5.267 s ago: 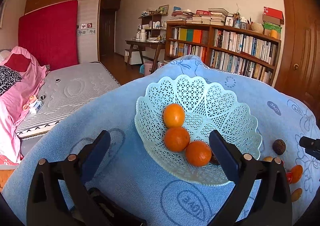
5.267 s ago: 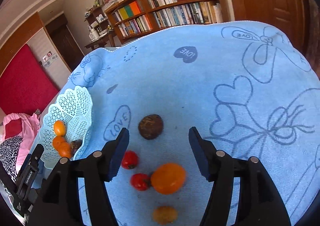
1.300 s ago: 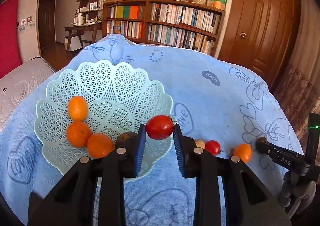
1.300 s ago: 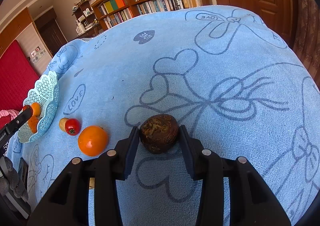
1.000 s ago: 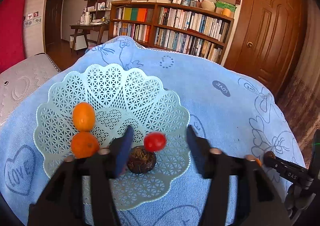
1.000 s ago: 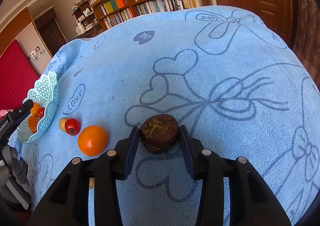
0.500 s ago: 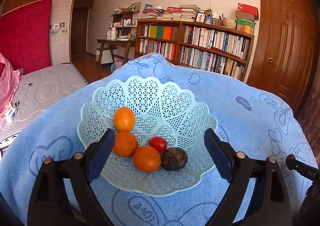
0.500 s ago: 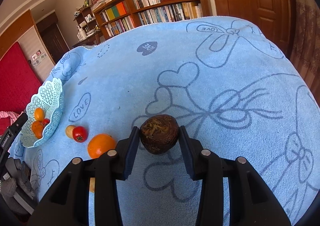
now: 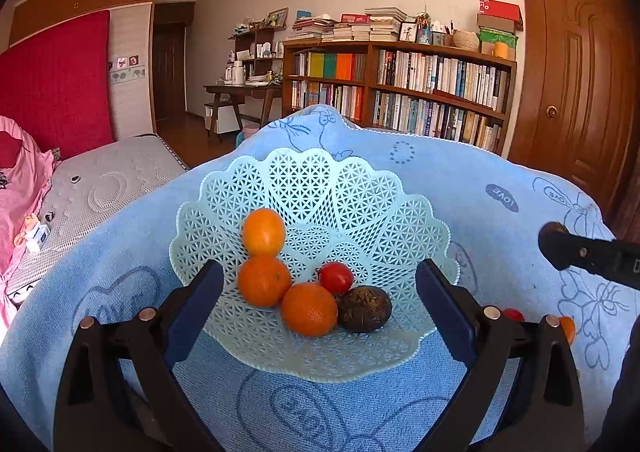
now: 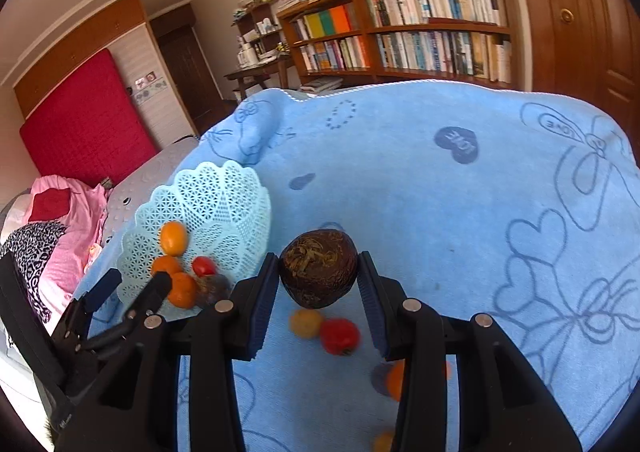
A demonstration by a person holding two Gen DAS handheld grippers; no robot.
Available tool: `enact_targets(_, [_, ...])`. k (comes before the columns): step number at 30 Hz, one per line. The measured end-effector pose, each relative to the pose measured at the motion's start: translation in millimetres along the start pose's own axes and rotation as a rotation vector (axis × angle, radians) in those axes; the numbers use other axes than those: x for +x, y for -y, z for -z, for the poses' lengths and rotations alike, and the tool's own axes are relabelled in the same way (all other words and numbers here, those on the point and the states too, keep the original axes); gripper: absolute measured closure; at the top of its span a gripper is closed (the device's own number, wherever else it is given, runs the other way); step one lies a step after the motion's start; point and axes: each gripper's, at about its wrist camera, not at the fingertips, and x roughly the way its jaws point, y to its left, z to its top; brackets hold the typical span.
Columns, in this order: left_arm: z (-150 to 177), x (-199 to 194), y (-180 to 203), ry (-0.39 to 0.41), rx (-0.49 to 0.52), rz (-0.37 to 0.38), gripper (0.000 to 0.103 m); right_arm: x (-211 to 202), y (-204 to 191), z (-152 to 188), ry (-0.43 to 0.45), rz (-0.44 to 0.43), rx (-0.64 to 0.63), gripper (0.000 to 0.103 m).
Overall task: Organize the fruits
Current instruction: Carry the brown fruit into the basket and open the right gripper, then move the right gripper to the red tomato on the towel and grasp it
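The right gripper (image 10: 318,277) had its jaws closed on a dark brown fruit (image 10: 318,268), one blue pad pressed against each side, and it held the fruit lifted clear of the blue cloth (image 10: 440,188) that covered the tabletop. Below and just behind the held fruit, a small yellow fruit (image 10: 306,323) and a red tomato (image 10: 339,336) lay touching each other on the cloth. Nearer the camera an orange (image 10: 394,380) showed only in part behind the right-hand finger, and another small yellowish fruit (image 10: 383,441) lay at the bottom edge of the view.

To the left of the right gripper stood the pale lattice basket (image 9: 360,188). In it lay three oranges: one toward the back (image 9: 264,231), one in front of it (image 9: 264,280) and one further forward (image 9: 309,314), each touching the next. A small red tomato (image 9: 336,277) and a second dark brown fruit (image 9: 364,308) sat against the front orange.

The left gripper (image 9: 318,302) was held at the near side of the basket with its jaws spread wide and nothing between them; the fruit in the basket lay beyond the gap between the two blue pads.
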Motion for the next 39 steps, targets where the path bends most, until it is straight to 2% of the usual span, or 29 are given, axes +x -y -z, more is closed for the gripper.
enact_targets(6, [2, 6, -1, -0.025, 0.007, -0.008, 0.005, 30, -40, -16, -0.047, -0.075, -0.046, 0.062])
enact_targets(13, [0, 11, -4, -0.041, -0.01, -0.018, 0.005, 51, -54, -27, -0.09, -0.131, -0.08, 0.061])
enact_targets(15, [0, 11, -4, -0.04, -0.009, -0.017, 0.005, 49, -54, -27, -0.076, -0.123, -0.071, 0.045])
enact_targets(21, [0, 10, -6, -0.038, -0.015, -0.017, 0.005, 39, -38, -18, -0.062, -0.073, -0.053, 0.045])
enact_targets(32, [0, 9, -5, -0.033, -0.004, -0.019, 0.005, 13, 20, 7, -0.068, 0.009, 0.04, 0.045])
enact_targets(39, [1, 8, -4, -0.033, 0.001, -0.019, 0.005, 7, 36, 25, -0.096, 0.015, 0.056, 0.045])
